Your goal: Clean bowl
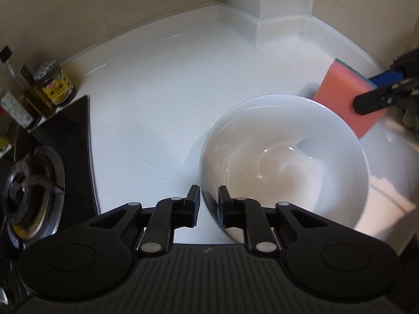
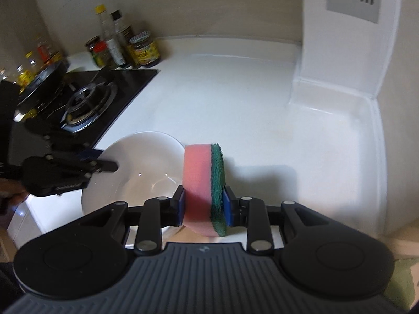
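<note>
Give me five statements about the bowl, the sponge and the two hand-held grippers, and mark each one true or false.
1. The right hand-held gripper clamps a pink sponge with a green scouring layer. True.
2. The round white ceramic bowl holds food scraps. False: its inside looks bare and glossy.
3. The left hand-held gripper has its fingers on either side of the bowl's rim. True.
4. The sponge rests on the bottom of the bowl. False: it is held beside the bowl's rim.
5. The bowl sits on the gas burner. False: it is over the white countertop.
</note>
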Action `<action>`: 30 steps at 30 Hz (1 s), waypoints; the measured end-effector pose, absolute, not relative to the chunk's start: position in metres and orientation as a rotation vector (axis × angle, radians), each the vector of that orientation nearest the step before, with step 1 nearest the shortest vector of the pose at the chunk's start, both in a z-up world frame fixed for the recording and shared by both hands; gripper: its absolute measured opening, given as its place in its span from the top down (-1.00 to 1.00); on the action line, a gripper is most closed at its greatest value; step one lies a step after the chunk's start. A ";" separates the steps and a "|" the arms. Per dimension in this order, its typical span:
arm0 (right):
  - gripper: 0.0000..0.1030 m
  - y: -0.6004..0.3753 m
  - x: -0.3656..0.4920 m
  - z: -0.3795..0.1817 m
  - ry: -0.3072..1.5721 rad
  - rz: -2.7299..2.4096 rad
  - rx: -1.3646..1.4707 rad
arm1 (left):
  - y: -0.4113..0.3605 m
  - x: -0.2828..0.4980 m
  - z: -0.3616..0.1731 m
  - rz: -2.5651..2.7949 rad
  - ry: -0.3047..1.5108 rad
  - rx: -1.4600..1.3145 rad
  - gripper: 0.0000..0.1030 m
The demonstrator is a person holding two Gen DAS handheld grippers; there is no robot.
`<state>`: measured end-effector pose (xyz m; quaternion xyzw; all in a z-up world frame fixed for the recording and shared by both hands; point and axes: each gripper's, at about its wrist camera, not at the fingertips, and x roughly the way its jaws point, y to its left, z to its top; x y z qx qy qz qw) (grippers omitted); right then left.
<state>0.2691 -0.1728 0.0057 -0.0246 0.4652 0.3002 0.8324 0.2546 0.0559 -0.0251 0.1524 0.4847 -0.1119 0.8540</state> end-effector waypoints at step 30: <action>0.52 -0.176 0.282 0.007 0.942 0.693 -0.091 | 0.056 0.256 -0.023 -0.234 1.007 0.276 0.74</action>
